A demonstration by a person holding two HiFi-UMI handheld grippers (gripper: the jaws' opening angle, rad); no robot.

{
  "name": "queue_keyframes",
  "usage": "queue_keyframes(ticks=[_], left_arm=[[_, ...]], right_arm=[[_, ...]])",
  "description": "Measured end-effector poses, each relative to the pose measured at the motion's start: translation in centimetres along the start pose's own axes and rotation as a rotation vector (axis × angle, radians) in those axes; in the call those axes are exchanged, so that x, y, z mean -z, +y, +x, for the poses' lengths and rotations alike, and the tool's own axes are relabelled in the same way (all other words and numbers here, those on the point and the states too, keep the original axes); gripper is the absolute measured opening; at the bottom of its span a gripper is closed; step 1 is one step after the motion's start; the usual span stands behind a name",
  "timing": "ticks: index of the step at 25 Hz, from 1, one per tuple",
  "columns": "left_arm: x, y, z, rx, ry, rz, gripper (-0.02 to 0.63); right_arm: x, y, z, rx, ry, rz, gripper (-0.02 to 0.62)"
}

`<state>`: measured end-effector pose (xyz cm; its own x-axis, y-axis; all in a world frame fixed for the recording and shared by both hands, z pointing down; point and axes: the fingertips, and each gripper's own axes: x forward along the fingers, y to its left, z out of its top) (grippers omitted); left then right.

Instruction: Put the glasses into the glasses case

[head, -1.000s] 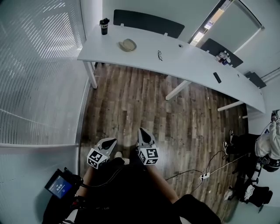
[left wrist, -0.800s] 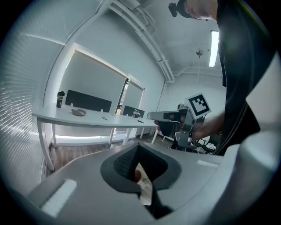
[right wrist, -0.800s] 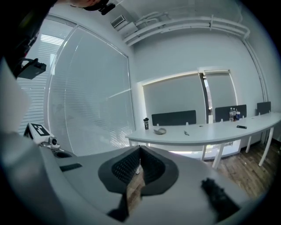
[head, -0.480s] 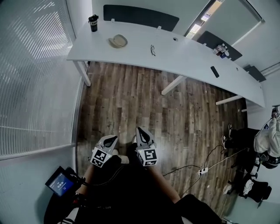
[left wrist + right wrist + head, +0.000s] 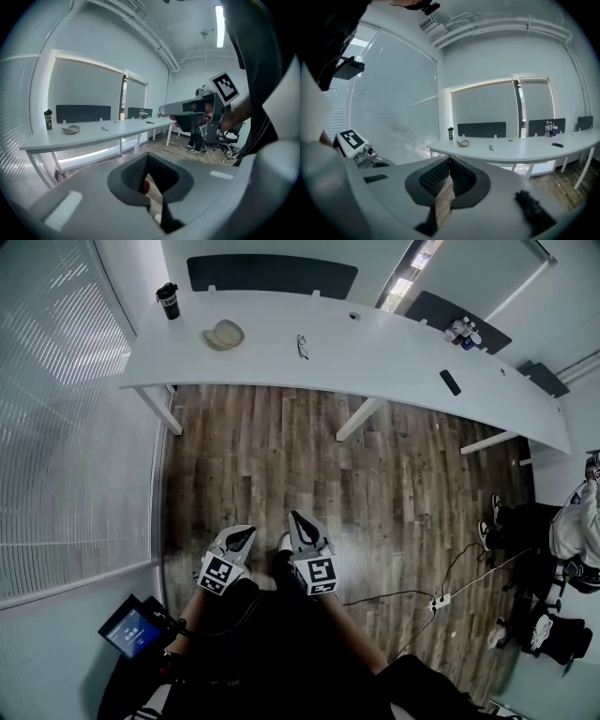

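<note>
Left gripper (image 5: 146, 156) jaws together, glasses case (image 5: 71, 130), glasses (image 5: 103, 128) on table (image 5: 122, 133)

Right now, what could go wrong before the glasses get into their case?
The glasses are thin and lie flat on the table, so jaws might shove or bend them. The glasses case sits loose, apart from them, and could slide when touched. A cable lies on the floor near the person and might trip them.

Bright, cool, even light. A ceiling strip light (image 5: 219, 26) glares in the left gripper view. Fisheye distortion bends the edges of the desk (image 5: 375, 352); the close jaws blur and the corners go black.
</note>
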<state>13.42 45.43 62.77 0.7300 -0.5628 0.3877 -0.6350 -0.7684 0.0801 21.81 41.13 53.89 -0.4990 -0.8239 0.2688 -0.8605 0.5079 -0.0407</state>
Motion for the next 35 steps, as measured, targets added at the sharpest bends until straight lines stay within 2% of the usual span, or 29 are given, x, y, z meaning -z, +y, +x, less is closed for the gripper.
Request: queue_keyframes(ticks=[5, 11, 19, 22, 30, 35], left_arm=[[-1.5, -0.6, 3.0, -0.008, 0.019, -0.001, 0.005], [-3.7, -0.6, 6.7, -0.057, 0.007, -0.068, 0.005], [-5.8, -1.0, 10.3, -0.091, 0.003, -0.059, 0.005], [-5.9, -0.5, 11.0, -0.095, 0.003, -0.060, 0.005], [-7.5, 1.8, 15.1, -0.116, -0.068, -0.103, 0.005], [-8.9, 4.1, 16.1, -0.113, -0.092, -0.124, 0.005]], right_arm=[[0.4, -4.9, 0.0, 0.031, -0.016, 0.048, 0.008], [1.2, -10.3, -0.9, 0.044, -0.025, 0.095, 0.008], [3.4, -17.0, -1.1, 0.091, 0.002, 0.137, 0.008], [3.4, -18.1, -0.9, 0.096, 0.019, 0.144, 0.008], [3.9, -21.7, 1.1, 0.110, 0.052, 0.108, 0.008], [2.4, -20.0, 3.2, 0.013, 0.088, 0.057, 0.008]])
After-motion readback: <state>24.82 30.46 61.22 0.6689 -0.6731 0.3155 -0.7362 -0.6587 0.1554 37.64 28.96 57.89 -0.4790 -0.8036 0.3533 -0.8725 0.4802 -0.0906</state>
